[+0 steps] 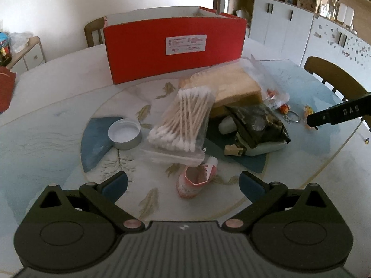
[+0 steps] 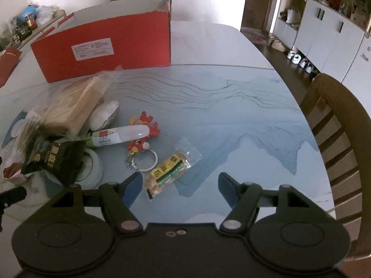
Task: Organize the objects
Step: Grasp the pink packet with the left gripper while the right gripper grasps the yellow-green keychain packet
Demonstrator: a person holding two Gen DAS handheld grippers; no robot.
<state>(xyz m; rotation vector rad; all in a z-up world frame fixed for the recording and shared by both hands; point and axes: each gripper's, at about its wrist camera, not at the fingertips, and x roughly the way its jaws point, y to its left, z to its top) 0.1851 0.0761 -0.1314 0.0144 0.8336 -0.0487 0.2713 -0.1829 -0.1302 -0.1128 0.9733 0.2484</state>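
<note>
The left gripper (image 1: pixel 183 181) points steeply down, its jaws spread wide with nothing pressed between the blue pads (image 1: pixel 116 181); the two fingers stand level with each other, one to each side. The right gripper (image 2: pixel 179 184) also tilts steeply down, its jaws wide apart and gripping nothing, both blue pads (image 2: pixel 226 185) bare. In the left wrist view, the right gripper shows as a dark bar coming in from the right edge, well right of the left jaws.
</note>
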